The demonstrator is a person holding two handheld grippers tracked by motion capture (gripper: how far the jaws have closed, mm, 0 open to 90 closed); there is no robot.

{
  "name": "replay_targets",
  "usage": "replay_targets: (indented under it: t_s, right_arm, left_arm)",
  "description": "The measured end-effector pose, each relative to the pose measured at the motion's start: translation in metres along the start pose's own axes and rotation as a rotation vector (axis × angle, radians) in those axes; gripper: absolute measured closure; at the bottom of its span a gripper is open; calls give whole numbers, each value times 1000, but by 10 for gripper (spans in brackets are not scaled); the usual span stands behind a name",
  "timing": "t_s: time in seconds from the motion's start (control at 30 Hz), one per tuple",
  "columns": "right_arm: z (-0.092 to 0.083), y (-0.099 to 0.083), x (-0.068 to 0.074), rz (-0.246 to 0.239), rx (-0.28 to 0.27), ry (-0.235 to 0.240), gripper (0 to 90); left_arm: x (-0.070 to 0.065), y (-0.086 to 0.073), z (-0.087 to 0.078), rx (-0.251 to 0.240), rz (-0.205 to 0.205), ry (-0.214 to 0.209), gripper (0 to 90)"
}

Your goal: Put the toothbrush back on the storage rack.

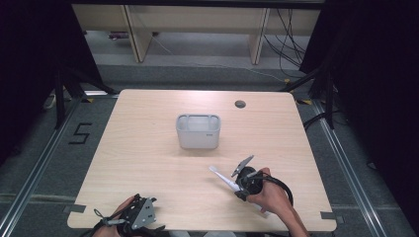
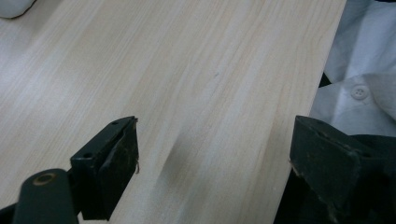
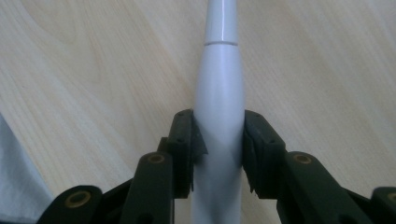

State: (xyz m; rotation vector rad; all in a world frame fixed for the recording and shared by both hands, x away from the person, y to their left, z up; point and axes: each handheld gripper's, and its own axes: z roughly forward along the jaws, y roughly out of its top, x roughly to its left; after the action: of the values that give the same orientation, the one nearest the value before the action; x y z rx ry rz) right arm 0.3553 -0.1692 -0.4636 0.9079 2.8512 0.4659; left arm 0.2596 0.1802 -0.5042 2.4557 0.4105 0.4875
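The right claw (image 3: 218, 140) pinches a white electric toothbrush (image 3: 218, 93) low over the near-right tabletop (image 1: 148, 163), grasp apparently done, so carrying it to the grey holder (image 1: 198, 131) seems next, while the left claw (image 2: 212, 163) rests spread.

Pale wood-grain table (image 1: 148, 163) with a smooth matt face, glossy white plastic toothbrush (image 3: 218, 107) clamped by matt black, scuffed pads of the right gripper (image 3: 218, 149), grey matt plastic caddy (image 1: 198, 131), white cloth shirt (image 2: 359, 60) with a plastic button
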Motion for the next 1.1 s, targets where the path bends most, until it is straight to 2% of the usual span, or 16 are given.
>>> replay_targets:
  t_s: [0.1, 0.17, 0.2, 0.27, 0.37, 0.4, 0.43, 0.53, 0.57, 0.6, 0.67, 0.7, 0.73, 0.87, 0.97, 1.1]
  right_arm:
    - [-5, -2, -1, -16, -34, -2, 667]
    - [-12, -6, 0, 16, -67, 1, 667]
    - [-13, -6, -1, 1, -99, 8, 668]
    - [-22, -10, -1, -10, -178, -20, 668]
    - [-33, -13, -1, -23, -249, -58, 668]
    - [-40, -14, -2, -26, -324, -69, 668]
    - [-40, -14, -2, -26, -324, -69, 668]
    - [-51, -12, -5, 20, -419, -94, 668]
    - [-51, -12, -5, 20, -419, -94, 668]
    - [-56, -11, -8, 28, -463, -114, 668]
    - [-57, -10, -10, 17, -466, -107, 668]
    - [-59, -9, -13, 6, -504, -120, 668]
    - [-59, -9, -13, 40, -518, -111, 668]
    - [-61, -6, -22, 36, -560, -117, 668]
    - [-60, -3, -26, 80, -577, -104, 668]
    - [-60, 4, -31, 76, -604, -101, 668]
  left_arm:
    - [1, 1, -1, 11, 1, -12, 153]
    - [0, 0, 0, 1, -2, -1, 153]
    - [0, 0, 0, 1, -2, -1, 153]
    - [0, 0, 0, -1, -4, -2, 153]
    - [0, 0, 0, 2, 1, 0, 153]
    - [0, 0, 0, 0, 0, 0, 153]
    - [0, 0, 0, 0, -1, -1, 153]
    - [0, 0, 0, 2, -1, -2, 153]
    - [0, 0, 0, 2, -1, -2, 153]
    - [0, 0, 0, 1, 0, -2, 152]
    - [0, 0, 0, 0, 0, -2, 152]
    - [0, 0, 0, 5, 2, -1, 153]
    - [0, 0, 0, 4, 1, -1, 152]
    - [0, 0, 0, 5, 2, -2, 153]
    - [0, 0, 0, 3, 2, 0, 153]
    - [1, 0, 0, 0, 2, -1, 153]
